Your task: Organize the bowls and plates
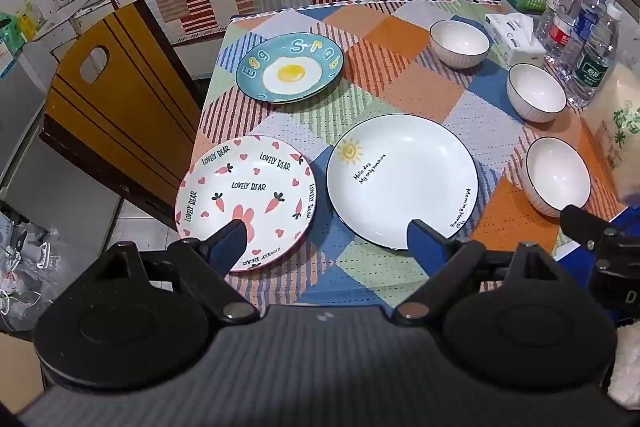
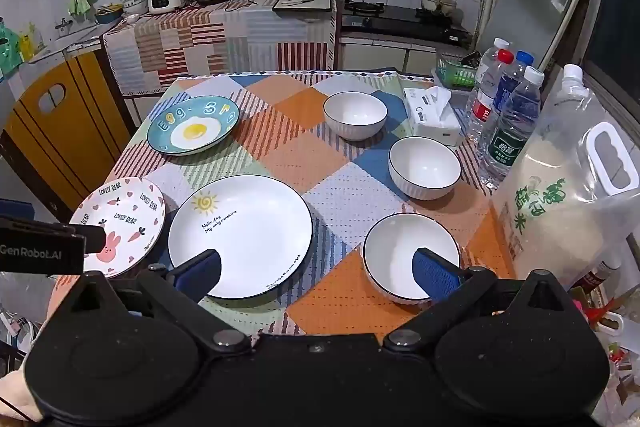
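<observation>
Three plates lie on the patchwork tablecloth: a blue egg plate (image 1: 289,67) at the back left, a pink "Lovely Bear" plate (image 1: 256,187) at the front left edge, and a large white sun plate (image 1: 402,179) in the middle front. Three white bowls stand in a row on the right: far (image 1: 459,43), middle (image 1: 536,91), near (image 1: 558,175). My left gripper (image 1: 326,241) is open and empty above the table's front edge, between the pink and white plates. My right gripper (image 2: 316,269) is open and empty, between the white plate (image 2: 240,231) and the near bowl (image 2: 408,255).
A tissue box (image 2: 432,115), several water bottles (image 2: 508,119) and a large rice jug (image 2: 576,195) crowd the table's right edge. A yellow chair back (image 1: 120,99) stands at the table's left. A counter with appliances runs behind.
</observation>
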Demonstrator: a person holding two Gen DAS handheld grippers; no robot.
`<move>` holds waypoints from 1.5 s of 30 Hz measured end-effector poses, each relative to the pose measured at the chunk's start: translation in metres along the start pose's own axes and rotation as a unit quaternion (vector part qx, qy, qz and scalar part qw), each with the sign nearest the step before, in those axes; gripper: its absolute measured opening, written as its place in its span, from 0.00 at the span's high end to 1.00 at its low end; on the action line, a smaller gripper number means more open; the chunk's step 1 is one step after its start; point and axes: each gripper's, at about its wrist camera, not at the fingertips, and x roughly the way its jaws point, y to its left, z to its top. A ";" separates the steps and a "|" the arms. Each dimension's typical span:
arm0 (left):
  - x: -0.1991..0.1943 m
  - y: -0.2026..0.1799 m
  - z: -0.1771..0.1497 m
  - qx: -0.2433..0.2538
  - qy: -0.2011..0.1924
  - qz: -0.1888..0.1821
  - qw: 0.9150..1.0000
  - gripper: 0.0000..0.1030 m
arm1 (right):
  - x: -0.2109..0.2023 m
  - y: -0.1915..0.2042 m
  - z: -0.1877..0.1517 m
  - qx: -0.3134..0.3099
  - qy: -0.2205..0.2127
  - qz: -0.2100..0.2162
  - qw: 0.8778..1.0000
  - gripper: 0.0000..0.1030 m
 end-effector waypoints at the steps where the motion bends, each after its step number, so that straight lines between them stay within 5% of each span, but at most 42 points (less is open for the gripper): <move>1: 0.001 0.000 0.000 0.000 0.002 0.000 1.000 0.16 | 0.000 0.000 0.000 0.000 0.000 0.000 1.000 0.00; 45: -0.002 0.001 -0.002 -0.023 -0.027 -0.012 0.999 0.15 | -0.002 -0.010 0.002 0.021 -0.016 -0.020 0.999 0.00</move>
